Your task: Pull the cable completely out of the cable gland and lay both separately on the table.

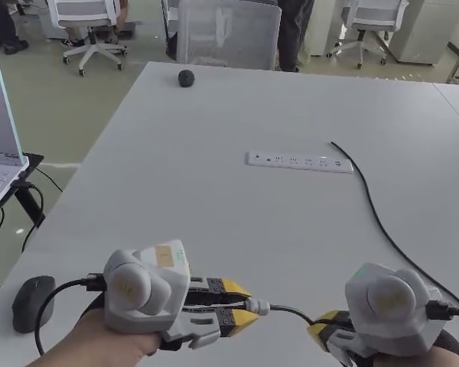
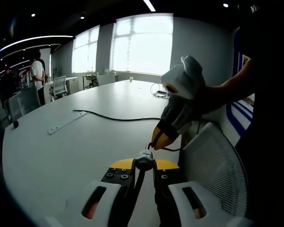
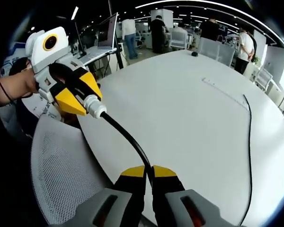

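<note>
With the left claw [image 2: 144,166] clamped on the gland [image 2: 144,159] and the right claw [image 3: 149,172] clamped on the cable [image 3: 127,139] at the surface's [image 1: 214,218] near edge, the person should draw them straight apart along the cable's line.

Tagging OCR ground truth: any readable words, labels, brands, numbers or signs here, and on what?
No text can be read.
Power strip: socket markings too small.
Tan sticker on the left gripper: blurred.
Blue-striped panel: blurred, unreadable.
</note>
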